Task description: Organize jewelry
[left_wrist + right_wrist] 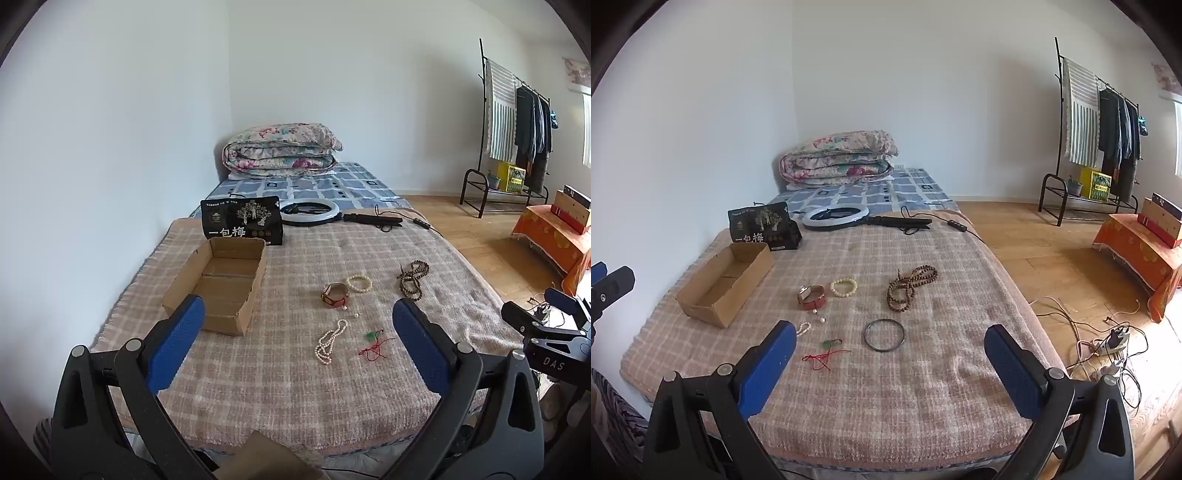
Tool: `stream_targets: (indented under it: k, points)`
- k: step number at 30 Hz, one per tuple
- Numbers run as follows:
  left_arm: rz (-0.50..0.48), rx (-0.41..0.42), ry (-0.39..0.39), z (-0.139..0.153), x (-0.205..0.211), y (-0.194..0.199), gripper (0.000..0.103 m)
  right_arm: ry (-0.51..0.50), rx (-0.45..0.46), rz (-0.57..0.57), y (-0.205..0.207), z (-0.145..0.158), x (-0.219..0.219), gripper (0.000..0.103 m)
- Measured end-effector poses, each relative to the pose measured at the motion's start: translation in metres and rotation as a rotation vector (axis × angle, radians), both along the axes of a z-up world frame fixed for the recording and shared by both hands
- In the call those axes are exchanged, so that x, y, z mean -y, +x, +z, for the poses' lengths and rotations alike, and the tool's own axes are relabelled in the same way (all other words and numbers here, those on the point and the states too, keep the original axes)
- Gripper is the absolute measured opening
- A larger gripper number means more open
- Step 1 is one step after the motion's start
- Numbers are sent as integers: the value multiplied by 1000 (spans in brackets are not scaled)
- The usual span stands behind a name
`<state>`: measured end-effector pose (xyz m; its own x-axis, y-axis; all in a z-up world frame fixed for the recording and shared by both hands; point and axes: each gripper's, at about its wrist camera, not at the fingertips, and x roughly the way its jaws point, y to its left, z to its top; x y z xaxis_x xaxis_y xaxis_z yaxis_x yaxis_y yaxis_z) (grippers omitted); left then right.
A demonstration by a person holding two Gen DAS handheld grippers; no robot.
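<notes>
Jewelry lies on the pink checked blanket (295,387): a white pearl necklace (328,343), a red cord with a green pendant (375,343), a red-strap watch (335,293), a cream bead bracelet (359,283), brown prayer beads (413,278). The right wrist view also shows a dark bangle (884,335), the watch (812,297), the cream bracelet (844,287) and the brown beads (910,288). An empty cardboard box (221,284) sits at the left. My left gripper (297,336) is open above the blanket's near part. My right gripper (890,354) is open, near the bangle.
A black snack bag (242,221) stands behind the box. A ring light (310,211) with its handle and cable lies further back, then a folded quilt (277,153). A clothes rack (517,122), an orange-covered stand (554,236) and floor cables (1108,343) are at the right.
</notes>
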<state>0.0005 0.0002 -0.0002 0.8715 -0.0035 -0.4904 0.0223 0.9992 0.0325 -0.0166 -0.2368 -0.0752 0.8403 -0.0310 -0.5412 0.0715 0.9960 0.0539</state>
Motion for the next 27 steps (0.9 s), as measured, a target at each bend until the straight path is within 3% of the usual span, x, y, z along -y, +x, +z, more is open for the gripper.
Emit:
stream_targets:
  k: [27]
  points:
    - [30,20,-23,-6,-1,-6,103,-6,8,11,3,-3,-11,103]
